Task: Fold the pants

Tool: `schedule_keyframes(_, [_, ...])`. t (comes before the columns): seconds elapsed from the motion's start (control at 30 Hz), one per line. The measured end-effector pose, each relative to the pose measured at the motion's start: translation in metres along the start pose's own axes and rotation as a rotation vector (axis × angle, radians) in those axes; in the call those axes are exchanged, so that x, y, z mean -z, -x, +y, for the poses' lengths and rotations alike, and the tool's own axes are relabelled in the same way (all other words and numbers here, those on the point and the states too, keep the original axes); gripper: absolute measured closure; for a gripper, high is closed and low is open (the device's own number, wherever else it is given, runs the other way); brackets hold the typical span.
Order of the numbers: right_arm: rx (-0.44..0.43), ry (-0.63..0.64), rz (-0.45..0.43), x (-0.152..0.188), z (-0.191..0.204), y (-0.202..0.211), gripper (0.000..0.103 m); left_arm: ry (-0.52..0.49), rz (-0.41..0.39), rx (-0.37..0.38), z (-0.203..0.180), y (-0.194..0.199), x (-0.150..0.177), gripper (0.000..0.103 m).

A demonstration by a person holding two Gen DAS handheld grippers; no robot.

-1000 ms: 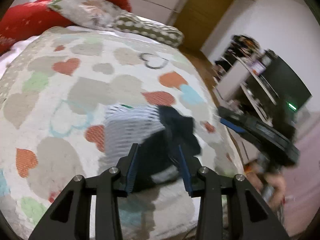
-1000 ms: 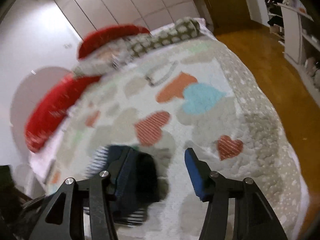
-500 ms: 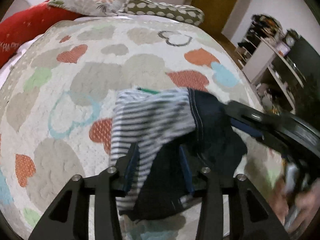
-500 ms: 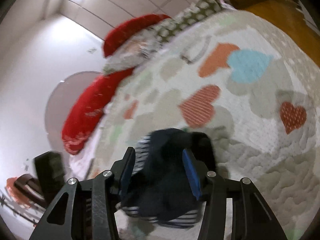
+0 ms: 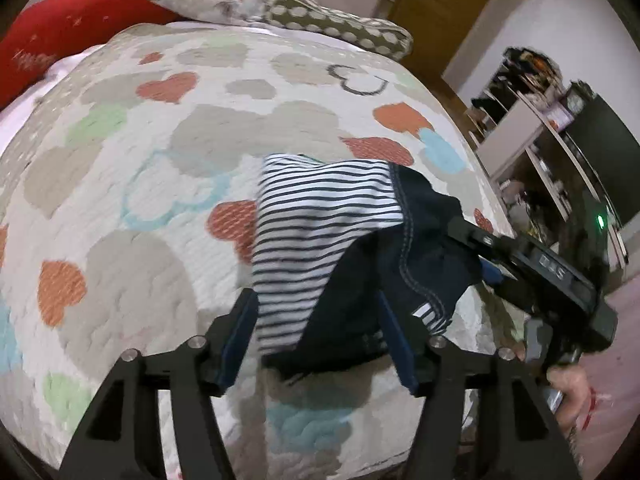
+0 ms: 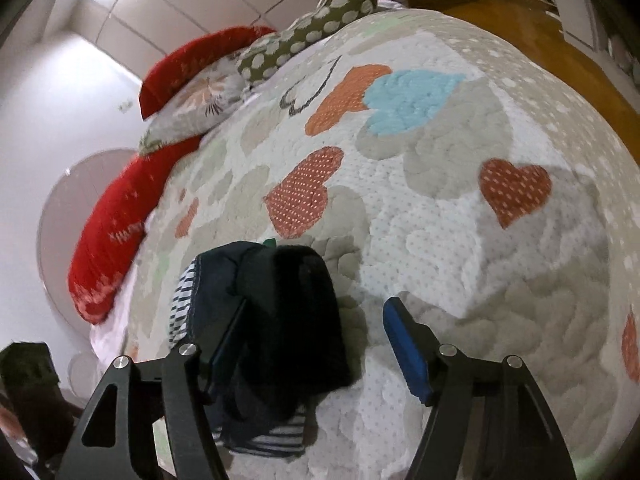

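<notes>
Left wrist view, pants: we see the navy pants [image 5: 404,280] with striped lining bunched on the heart quilt [image 5: 132,248], near its right edge.
Left wrist view, left gripper: our left gripper [image 5: 316,332] has just been opening; the jaws stand apart with cloth between them, the pads no longer pinching.
Left wrist view, right gripper: our right gripper [image 5: 490,264] reaches in from the right, against the dark cloth.
Right wrist view, right gripper: our right gripper [image 6: 316,344] has just been opening too; the cloth [image 6: 280,320] drapes over its left finger, the right finger bare above the quilt [image 6: 460,220].
Step well done: we judge this a release; let the cloth settle flat, then draw both grippers clear without snagging.
</notes>
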State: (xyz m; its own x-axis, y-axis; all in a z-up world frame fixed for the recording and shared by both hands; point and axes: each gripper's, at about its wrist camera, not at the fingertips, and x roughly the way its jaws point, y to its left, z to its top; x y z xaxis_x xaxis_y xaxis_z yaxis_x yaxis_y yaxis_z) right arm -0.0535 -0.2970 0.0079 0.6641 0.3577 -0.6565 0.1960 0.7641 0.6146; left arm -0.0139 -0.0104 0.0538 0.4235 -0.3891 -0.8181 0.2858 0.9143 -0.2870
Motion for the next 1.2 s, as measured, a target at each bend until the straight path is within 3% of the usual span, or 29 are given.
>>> schedule_keyframes(0.23, [-0.150,-0.109,-0.121,0.038,-0.030,0.030,0.030,-0.003,-0.026,-0.074,-0.004,0.010,0.022,0.034])
schedule_keyframes(0.53, [-0.222,0.040,-0.195,0.058,-0.033,0.034,0.031,-0.029,-0.014,-0.122,-0.018,0.025,0.044,0.034])
schedule_keyframes(0.7, [-0.151,0.237,-0.264,0.079,-0.016,0.031,0.030,-0.061,-0.079,-0.190,-0.023,0.043,0.047,0.033])
schedule_keyframes(0.93, [-0.098,0.262,-0.250,0.079,-0.014,0.027,0.030,-0.056,-0.162,-0.227,-0.009,0.066,0.048,0.027])
schedule_keyframes(1.2, [-0.033,0.303,-0.242,0.077,-0.005,0.018,0.029,-0.010,-0.138,-0.211,0.013,0.069,0.047,0.027])
